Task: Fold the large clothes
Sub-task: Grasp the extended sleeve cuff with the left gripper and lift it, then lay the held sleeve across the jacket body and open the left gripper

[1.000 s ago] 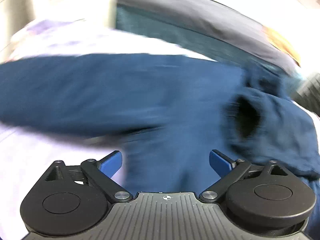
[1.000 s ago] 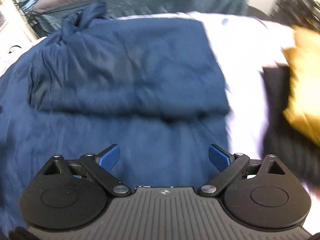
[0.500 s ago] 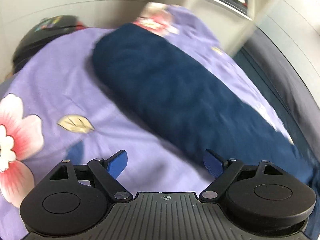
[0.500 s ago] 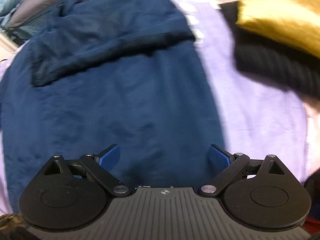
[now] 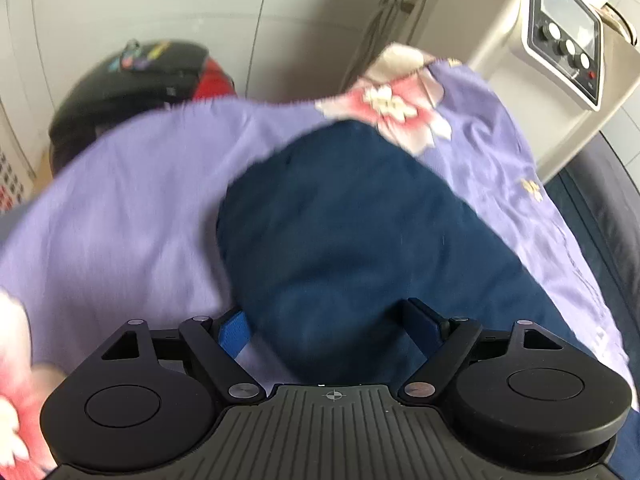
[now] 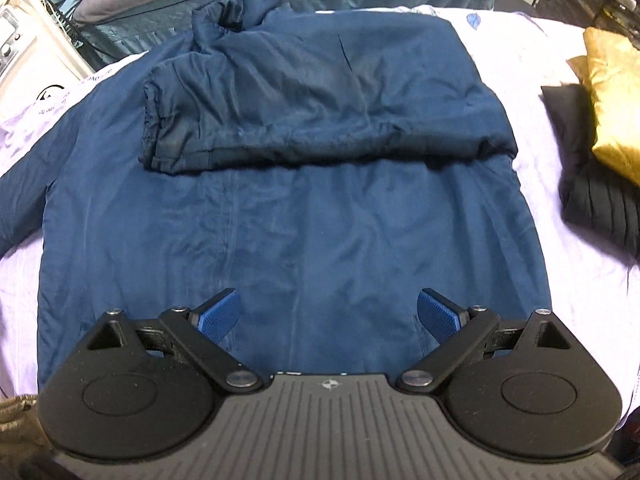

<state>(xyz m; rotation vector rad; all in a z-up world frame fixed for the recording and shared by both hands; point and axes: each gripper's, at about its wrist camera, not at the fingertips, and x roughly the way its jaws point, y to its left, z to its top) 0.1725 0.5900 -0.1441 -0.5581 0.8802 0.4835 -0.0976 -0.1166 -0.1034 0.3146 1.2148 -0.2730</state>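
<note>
- The left gripper (image 5: pixel 326 326) has swung from the navy jacket (image 6: pixel 296 208) body to its outstretched left sleeve (image 5: pixel 360 232), fingers open.
- The right gripper (image 6: pixel 330 314) hovers open above the hem; judged next: fold that sleeve in.

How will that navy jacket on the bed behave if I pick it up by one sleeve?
The navy jacket will probably droop rather than hold shape: its folded sleeve lies slumped and creased. The puffy look suggests it is light for its bulk. Its smooth shell may slide on the lilac sheet, so the body could drag along.
</note>
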